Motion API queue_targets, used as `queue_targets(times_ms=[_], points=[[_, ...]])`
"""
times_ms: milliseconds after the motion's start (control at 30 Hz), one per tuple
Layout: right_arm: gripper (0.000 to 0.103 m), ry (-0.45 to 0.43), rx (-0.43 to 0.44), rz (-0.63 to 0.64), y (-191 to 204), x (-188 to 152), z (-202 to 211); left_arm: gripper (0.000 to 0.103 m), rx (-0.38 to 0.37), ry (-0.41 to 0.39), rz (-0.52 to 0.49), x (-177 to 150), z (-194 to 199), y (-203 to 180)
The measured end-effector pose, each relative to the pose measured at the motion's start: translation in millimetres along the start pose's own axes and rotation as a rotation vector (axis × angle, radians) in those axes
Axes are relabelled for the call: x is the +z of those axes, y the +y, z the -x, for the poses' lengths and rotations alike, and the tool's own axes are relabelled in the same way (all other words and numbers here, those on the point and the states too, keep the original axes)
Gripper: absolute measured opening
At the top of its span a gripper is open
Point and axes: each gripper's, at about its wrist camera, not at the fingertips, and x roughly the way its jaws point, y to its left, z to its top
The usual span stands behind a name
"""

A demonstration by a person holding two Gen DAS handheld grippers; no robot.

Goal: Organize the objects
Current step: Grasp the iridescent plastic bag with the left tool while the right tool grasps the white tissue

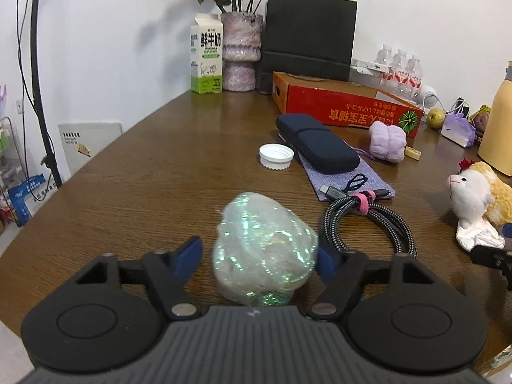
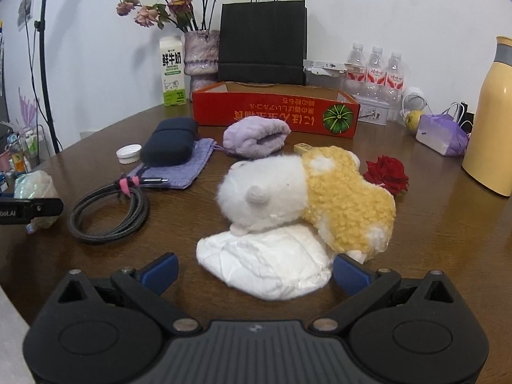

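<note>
Your left gripper (image 1: 259, 256) straddles a shiny crinkled plastic bundle (image 1: 264, 252); its right pad touches it, the left stands just clear. A coiled cable (image 1: 371, 220) lies right of it, a white cap (image 1: 276, 156) further ahead.

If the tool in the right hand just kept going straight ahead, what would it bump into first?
Most likely the crumpled white tissue, which lies between the open fingers of the right tool. The plush toy rests just beyond it, partly on top.

Table (image 1: 153, 172): glossy grained wood | bundle (image 1: 265, 252): iridescent crinkled plastic film | cable (image 1: 368, 220): braided, matt | toy (image 2: 307, 192): fluffy plush | box (image 2: 275, 112): printed red cardboard | cap (image 1: 276, 156): ribbed white plastic
</note>
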Motion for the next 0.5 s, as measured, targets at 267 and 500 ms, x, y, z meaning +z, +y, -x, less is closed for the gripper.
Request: queue_targets(times_ms=[267,500], points=[[0.103,0.072,-0.036,-0.023,-8.2,15.7,-23.2,0.048,0.010,0.005,-0.002,1.8,-3.9,-1.8],[0.103,0.087,-0.044,-0.057,-22.9,14.5,-29.8,0.049,0.016,0.004,0.000,2.2,-4.5,-1.0]])
